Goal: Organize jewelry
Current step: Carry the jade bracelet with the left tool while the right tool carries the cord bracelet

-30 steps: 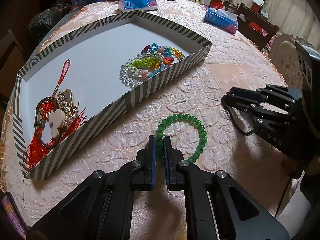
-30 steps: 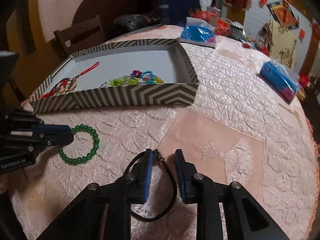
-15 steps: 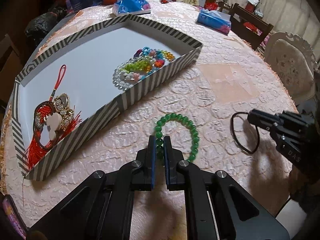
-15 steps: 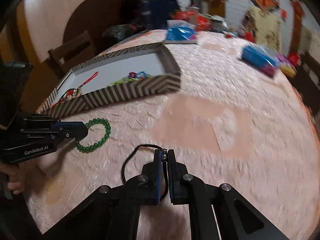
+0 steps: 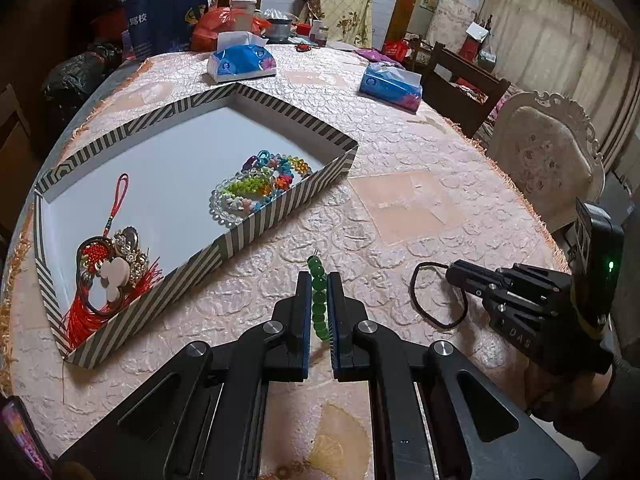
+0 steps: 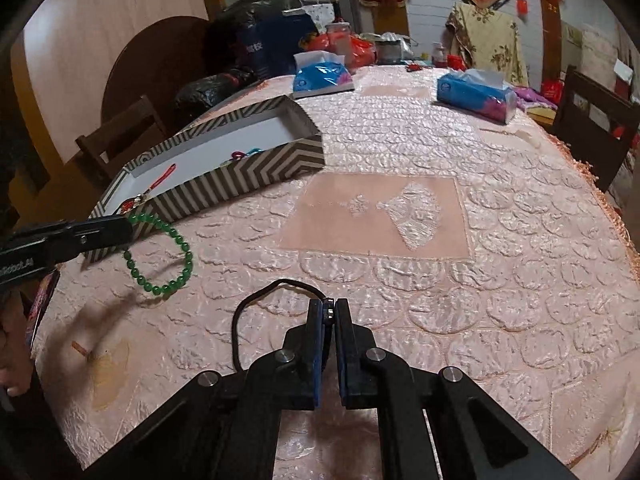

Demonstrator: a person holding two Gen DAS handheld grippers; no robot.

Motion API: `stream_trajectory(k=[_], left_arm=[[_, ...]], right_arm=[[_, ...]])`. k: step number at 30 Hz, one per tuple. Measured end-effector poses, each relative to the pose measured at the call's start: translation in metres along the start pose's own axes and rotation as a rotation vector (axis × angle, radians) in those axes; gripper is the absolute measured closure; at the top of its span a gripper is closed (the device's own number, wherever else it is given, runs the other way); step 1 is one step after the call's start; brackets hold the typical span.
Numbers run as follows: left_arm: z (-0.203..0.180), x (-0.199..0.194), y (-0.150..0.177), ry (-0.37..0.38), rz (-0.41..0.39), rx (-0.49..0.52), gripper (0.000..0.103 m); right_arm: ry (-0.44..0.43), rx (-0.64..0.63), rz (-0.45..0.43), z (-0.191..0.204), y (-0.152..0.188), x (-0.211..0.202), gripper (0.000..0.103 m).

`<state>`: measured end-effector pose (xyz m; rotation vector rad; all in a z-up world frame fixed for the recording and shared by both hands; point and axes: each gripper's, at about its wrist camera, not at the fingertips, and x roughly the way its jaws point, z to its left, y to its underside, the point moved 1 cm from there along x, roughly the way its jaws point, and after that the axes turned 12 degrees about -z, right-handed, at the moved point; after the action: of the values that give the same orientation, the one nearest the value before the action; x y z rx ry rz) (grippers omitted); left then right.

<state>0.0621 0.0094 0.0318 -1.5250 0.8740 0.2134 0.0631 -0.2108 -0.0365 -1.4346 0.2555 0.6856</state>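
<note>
- Left wrist view: left gripper (image 5: 319, 292) is clamped on one green bead bracelet (image 5: 319, 300), now lifted off the cloth and hanging edge-on, ready for carrying to the striped tray (image 5: 280, 204) at 10 o'clock. Tray holds one tassel charm (image 5: 108, 268) and one bead cluster (image 5: 260, 184).
- Right wrist view: right gripper (image 6: 329, 314), earlier open, has closed on one black cord (image 6: 248, 312); bracelet at 9 o'clock. Two tissue packs (image 6: 476, 96) beyond.

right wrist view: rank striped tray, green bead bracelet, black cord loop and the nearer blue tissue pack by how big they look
1. striped tray
2. green bead bracelet and black cord loop: alike, and the cord is partly hidden, so unranked
3. blue tissue pack, though it lies farther off
</note>
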Motion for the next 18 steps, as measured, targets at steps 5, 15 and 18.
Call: stream_trajectory(k=[5, 15, 18], left_arm=[[-0.003, 0.000, -0.003, 0.008, -0.007, -0.003, 0.097], [-0.004, -0.011, -0.004, -0.024, -0.025, -0.004, 0.097], [-0.005, -0.015, -0.006, -0.022, -0.036, -0.009, 0.097]], right_arm=[[0.007, -0.040, 0.007, 0.008, 0.000, -0.002, 0.098], [0.008, -0.025, 0.000, 0.014, -0.021, -0.026, 0.098], [0.003, -0.023, 0.003, 0.021, -0.026, -0.031, 0.098]])
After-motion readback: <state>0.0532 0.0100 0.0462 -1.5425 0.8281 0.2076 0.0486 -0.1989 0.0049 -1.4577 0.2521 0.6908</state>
